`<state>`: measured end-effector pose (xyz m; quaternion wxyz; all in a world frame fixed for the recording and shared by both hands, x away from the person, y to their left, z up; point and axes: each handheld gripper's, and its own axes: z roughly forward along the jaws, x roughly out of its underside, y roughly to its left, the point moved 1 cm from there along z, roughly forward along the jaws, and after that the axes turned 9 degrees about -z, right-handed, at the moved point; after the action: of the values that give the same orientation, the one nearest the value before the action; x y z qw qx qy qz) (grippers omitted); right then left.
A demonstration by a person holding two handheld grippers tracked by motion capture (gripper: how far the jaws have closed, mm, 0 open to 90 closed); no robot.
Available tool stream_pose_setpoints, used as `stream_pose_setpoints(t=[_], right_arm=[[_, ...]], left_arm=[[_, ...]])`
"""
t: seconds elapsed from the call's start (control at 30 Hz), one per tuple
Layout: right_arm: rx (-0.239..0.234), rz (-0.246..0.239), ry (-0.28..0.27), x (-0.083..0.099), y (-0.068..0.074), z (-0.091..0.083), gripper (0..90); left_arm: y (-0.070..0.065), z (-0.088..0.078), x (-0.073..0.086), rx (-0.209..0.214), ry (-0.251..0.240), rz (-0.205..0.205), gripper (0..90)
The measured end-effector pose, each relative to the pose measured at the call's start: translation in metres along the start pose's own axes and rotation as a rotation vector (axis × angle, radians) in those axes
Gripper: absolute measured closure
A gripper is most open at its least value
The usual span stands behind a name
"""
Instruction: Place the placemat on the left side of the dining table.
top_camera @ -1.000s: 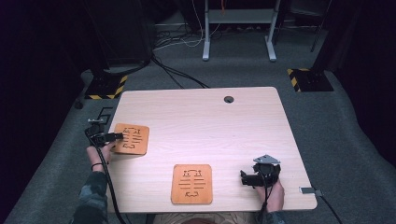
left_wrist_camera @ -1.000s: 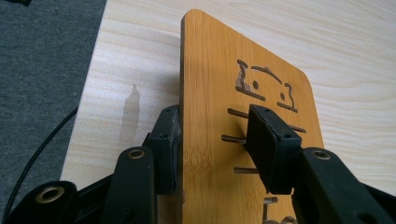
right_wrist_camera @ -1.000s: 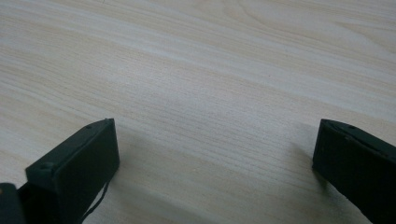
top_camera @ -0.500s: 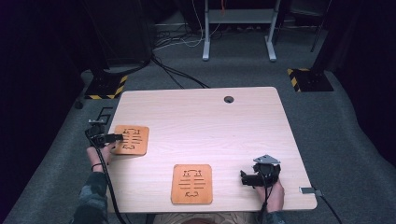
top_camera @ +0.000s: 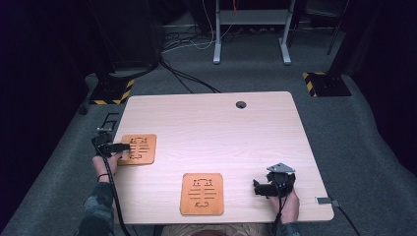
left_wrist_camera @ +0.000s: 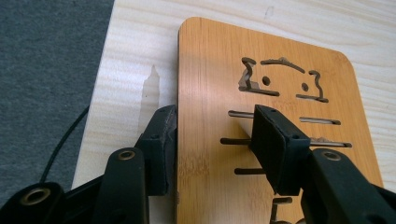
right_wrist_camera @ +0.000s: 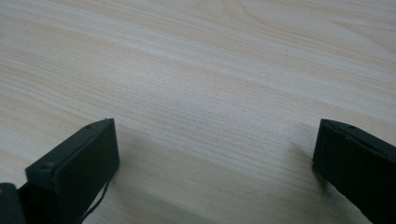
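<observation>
A light wood desk fills the middle of the high view, with a round cable hole near its far edge. Two orange-brown bamboo boards with cut-out slots lie flat on it. One bamboo board sits at the left of the frame near the desk's left edge; the second bamboo board lies at lower centre, close to the near edge.

The left hand-held gripper is at the left edge of the desk, held by the person's left hand, and it reaches onto the left board. In the left gripper view its jaws are parted around the board's edge: one jaw lies on the bare desk just beside the board's side, the other rests over the slotted face. They are not pressed together on the board.

The right hand-held gripper rests at the lower right of the high view, held by the right hand, well apart from both boards. In the right gripper view its jaws stand wide apart over bare desk surface, with nothing between them.

Beyond the desk, dark floor, cables and a grey metal stand show at the top of the frame.
</observation>
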<state>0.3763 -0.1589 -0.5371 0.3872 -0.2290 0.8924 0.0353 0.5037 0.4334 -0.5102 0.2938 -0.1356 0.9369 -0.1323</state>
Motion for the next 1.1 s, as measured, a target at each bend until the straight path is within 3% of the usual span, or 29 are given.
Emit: stream_pose_setpoints(t=[0.07, 0.17, 0.37, 0.4, 0.43, 0.47, 0.5, 0.77, 0.9, 1.07, 1.1], right_arm=[[0.000, 0.001, 0.001, 0.000, 0.000, 0.000, 0.0], [0.000, 0.001, 0.001, 0.000, 0.000, 0.000, 0.0], [0.000, -0.001, 0.000, 0.000, 0.000, 0.000, 0.0], [0.000, 0.000, 0.000, 0.000, 0.000, 0.000, 0.0], [0.000, -0.001, 0.000, 0.000, 0.000, 0.000, 0.0], [0.000, 0.001, 0.001, 0.000, 0.000, 0.000, 0.0], [0.000, 0.000, 0.000, 0.000, 0.000, 0.000, 0.0], [0.000, 0.000, 0.000, 0.000, 0.000, 0.000, 0.0], [0.000, 0.000, 0.000, 0.000, 0.000, 0.000, 0.0], [0.000, 0.001, 0.001, 0.000, 0.000, 0.000, 0.0], [0.000, 0.001, 0.001, 0.000, 0.000, 0.000, 0.0]], left_arm=[[-0.001, 0.001, 0.001, -0.040, -0.008, 0.024, 55.0], [-0.003, 0.001, 0.001, -0.049, -0.001, 0.026, 54.4], [-0.007, 0.003, 0.001, -0.082, -0.002, 0.071, 51.4], [-0.009, 0.004, 0.002, -0.083, -0.009, 0.053, 51.1], [-0.010, 0.003, 0.002, -0.085, -0.005, 0.060, 50.5], [-0.008, 0.003, 0.001, -0.093, 0.000, 0.100, 50.5], [-0.009, 0.004, 0.001, -0.103, -0.003, 0.103, 50.5], [-0.011, 0.006, -0.001, -0.122, -0.023, 0.142, 48.4], [-0.012, 0.007, -0.002, -0.125, -0.019, 0.140, 48.4], [-0.012, 0.003, -0.001, -0.107, -0.032, 0.110, 32.8], [-0.012, 0.001, -0.002, -0.109, -0.032, 0.121, 29.4]])
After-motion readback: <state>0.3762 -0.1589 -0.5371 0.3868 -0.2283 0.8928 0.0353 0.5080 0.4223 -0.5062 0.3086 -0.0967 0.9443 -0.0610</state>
